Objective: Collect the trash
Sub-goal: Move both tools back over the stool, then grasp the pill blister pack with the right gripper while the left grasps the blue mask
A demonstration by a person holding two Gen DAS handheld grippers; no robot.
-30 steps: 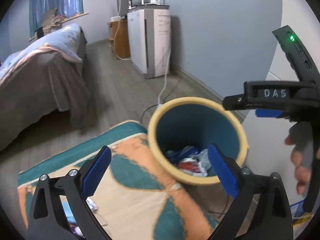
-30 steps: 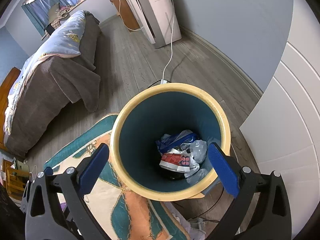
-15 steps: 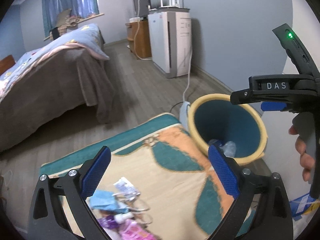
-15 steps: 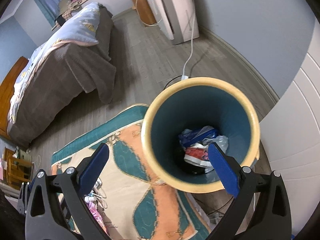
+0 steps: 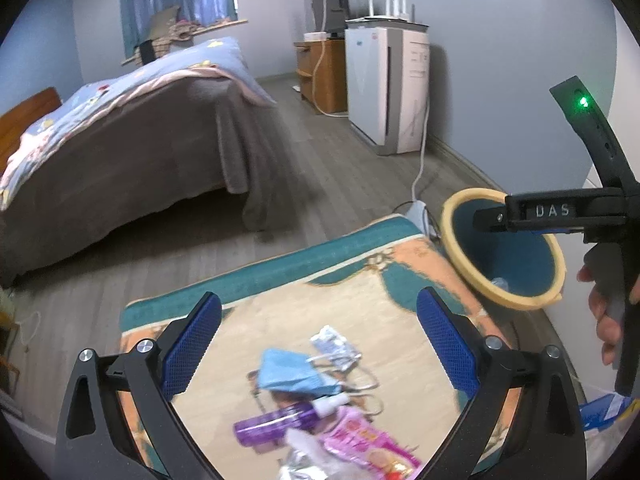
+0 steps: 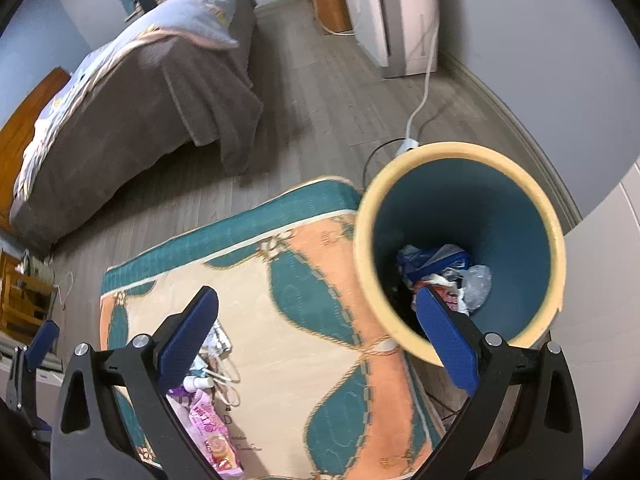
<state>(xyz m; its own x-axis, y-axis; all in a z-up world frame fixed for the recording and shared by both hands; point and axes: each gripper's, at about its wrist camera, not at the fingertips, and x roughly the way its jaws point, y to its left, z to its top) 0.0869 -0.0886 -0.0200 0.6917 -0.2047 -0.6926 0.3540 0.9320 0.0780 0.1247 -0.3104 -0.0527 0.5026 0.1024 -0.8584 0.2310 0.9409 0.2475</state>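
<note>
Hovering over a patterned rug point(image 5: 360, 304), the left gripper point(image 5: 318, 344) spreads wide and holds nothing, with a litter pile between its fingers: a blue wrapper point(image 5: 292, 372), a silver packet point(image 5: 334, 344), a purple bottle point(image 5: 276, 424) and a pink packet point(image 5: 360, 440), all touching or overlapping. The right gripper point(image 6: 316, 344) is also wide and empty, above the rug's edge beside a yellow-rimmed bin point(image 6: 460, 152) on the floor, which holds crumpled bags point(image 6: 444, 272). A bed point(image 5: 120, 140) stands well apart.
</note>
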